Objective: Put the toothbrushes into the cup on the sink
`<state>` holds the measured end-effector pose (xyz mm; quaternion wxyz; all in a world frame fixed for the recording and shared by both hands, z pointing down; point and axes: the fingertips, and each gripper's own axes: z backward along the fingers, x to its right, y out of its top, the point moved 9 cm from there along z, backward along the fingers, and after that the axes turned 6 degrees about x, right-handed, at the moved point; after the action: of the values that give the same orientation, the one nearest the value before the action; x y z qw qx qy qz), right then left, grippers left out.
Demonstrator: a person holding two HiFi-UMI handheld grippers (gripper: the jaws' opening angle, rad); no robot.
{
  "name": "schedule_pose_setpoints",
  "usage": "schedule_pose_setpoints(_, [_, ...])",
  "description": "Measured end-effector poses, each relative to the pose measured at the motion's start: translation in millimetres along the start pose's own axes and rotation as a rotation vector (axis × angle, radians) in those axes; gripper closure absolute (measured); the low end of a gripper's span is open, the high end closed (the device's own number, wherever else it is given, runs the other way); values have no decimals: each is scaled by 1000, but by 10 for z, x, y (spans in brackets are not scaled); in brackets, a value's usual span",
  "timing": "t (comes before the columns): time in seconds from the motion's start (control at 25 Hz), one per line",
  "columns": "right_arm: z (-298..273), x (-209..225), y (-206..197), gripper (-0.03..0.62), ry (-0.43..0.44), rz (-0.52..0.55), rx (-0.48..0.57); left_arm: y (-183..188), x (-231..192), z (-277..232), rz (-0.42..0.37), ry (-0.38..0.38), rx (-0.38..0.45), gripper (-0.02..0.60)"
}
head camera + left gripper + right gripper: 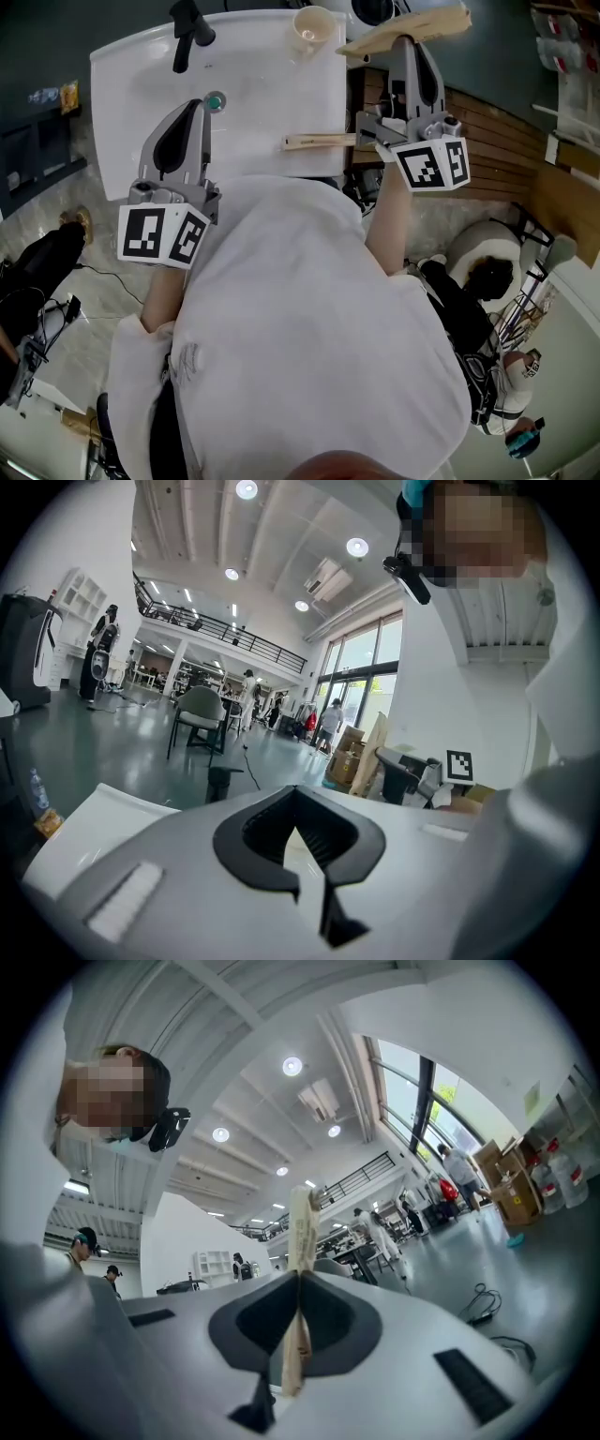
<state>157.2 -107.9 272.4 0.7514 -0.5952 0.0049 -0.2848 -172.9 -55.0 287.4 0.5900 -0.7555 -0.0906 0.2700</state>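
A pale cup (312, 28) stands on the far right corner of the white sink (122, 84). My right gripper (405, 39) (300, 1274) is raised just right of the sink and shut on a flat wooden toothbrush (403, 31) (302, 1227), which lies crosswise in the jaws. A second wooden toothbrush (314, 142) rests on the sink's near right rim. Over the basin near the drain (216, 101), my left gripper (199, 101) (298, 803) has its tips together with nothing between them.
A black faucet (187, 28) rises at the sink's far left. Wooden slats (506, 141) run to the right of the sink. Cables and gear lie on the floor at the left, and a person (487, 281) crouches at the lower right.
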Motion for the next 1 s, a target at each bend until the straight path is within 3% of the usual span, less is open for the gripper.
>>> schedule_pose_setpoints(0.64, [-526,180,-505,577,47,61,-112,11,-137,52,17,100,-4,584])
schedule_pose_setpoints(1.0, [-661,284,-848,577,36,115,-197,6,-164,53,19,115,-14,584])
